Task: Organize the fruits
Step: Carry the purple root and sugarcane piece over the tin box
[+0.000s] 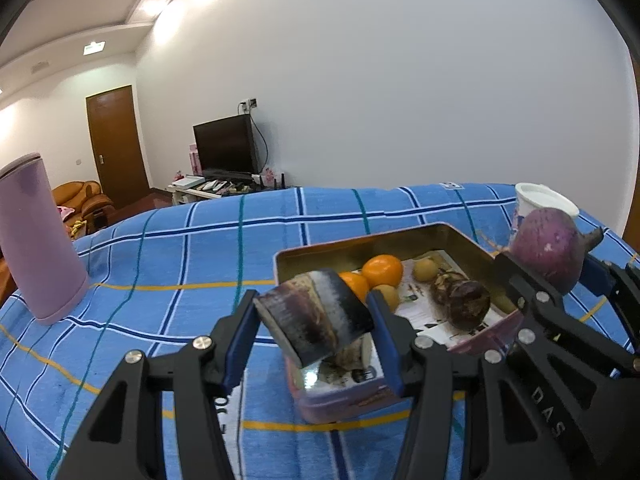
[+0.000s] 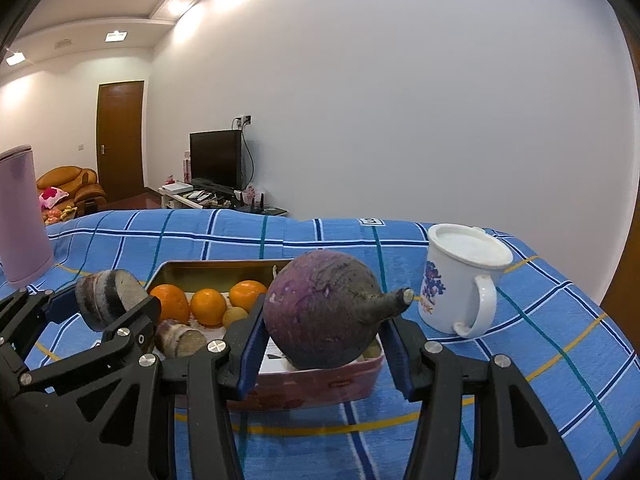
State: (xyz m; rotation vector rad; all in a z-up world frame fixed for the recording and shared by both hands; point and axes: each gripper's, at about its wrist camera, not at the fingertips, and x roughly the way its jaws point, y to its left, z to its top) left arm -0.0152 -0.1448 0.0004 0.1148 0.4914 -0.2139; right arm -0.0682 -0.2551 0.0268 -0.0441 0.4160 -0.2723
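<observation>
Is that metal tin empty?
No. The open tin holds three oranges, small yellowish fruits and a brown cut root.

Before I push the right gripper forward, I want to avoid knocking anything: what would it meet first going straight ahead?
Likely the tin box: the right gripper holds the purple turnip over its near wall. Depth is unclear.

Left hand-held gripper clamped, raised; right hand-held gripper likewise.
</observation>
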